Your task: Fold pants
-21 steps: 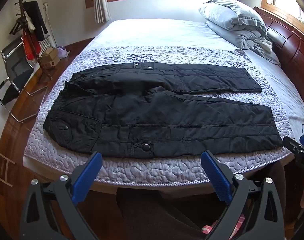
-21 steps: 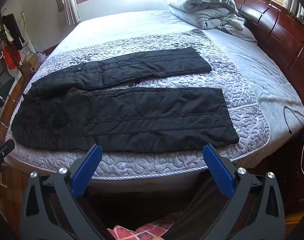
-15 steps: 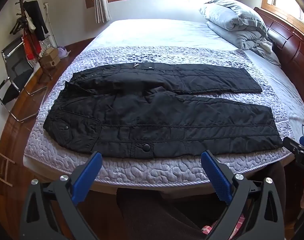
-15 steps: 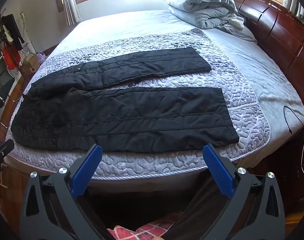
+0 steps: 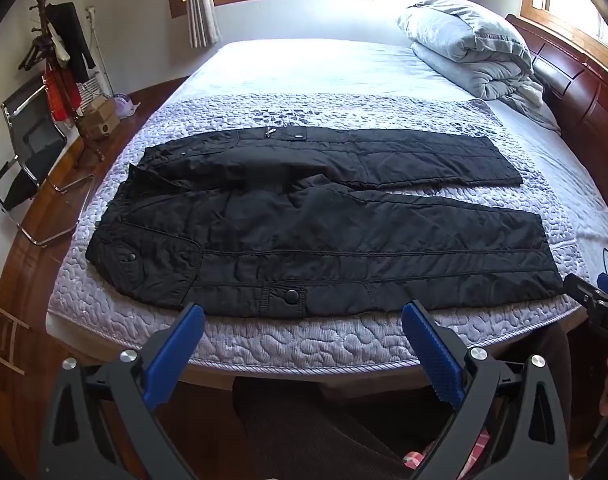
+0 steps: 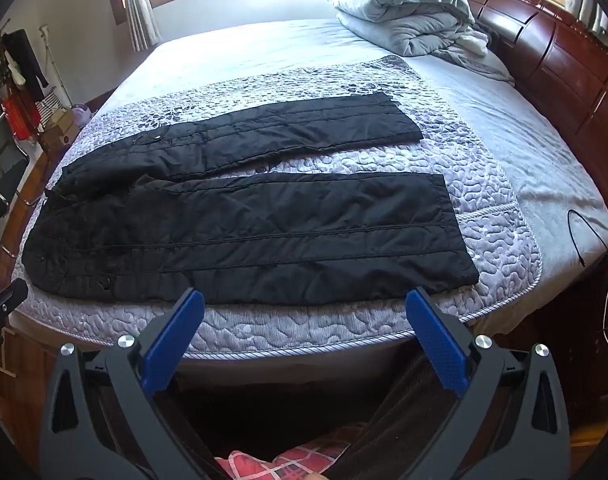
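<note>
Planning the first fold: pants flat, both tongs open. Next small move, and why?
Probably lower both tongs, left and right, to the near leg's edge. The black pants lie spread flat on the quilt, legs apart, both tongs empty short of them.

The pants [image 5: 315, 236] are matt black quilted cloth with stitched seams and glossy round snaps. The bed [image 5: 304, 344] carries a lilac quilted cover with a pebbled, faintly shiny texture and a corded edge. The headboard [image 6: 559, 64] is polished dark wood. Each hand-held gripper [image 5: 304, 344] is matt black plastic with ribbed blue pads [image 5: 433, 354] and metal pins.
</note>
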Demonstrator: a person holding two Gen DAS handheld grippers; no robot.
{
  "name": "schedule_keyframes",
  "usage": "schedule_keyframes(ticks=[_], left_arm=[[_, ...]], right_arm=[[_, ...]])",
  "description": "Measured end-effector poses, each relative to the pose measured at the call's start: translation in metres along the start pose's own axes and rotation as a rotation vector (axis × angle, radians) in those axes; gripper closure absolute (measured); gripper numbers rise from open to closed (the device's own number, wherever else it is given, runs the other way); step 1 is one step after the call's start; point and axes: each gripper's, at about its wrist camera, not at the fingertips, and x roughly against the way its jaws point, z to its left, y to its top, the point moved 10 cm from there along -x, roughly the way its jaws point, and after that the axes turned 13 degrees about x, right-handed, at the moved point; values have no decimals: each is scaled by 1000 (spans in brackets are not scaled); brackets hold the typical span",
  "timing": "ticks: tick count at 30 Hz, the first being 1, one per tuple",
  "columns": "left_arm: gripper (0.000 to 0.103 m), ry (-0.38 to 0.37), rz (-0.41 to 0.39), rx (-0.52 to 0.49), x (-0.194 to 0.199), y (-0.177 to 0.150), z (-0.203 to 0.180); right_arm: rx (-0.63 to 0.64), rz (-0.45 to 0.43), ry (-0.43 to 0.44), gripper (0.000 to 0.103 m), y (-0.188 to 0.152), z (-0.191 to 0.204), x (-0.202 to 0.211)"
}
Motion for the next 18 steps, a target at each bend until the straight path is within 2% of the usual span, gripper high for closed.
schedule_keyframes(ticks=[18], left_arm=[[4,-15,-18,8,4,2,5]], right_arm=[[3,2,-7,2,4,0,4]])
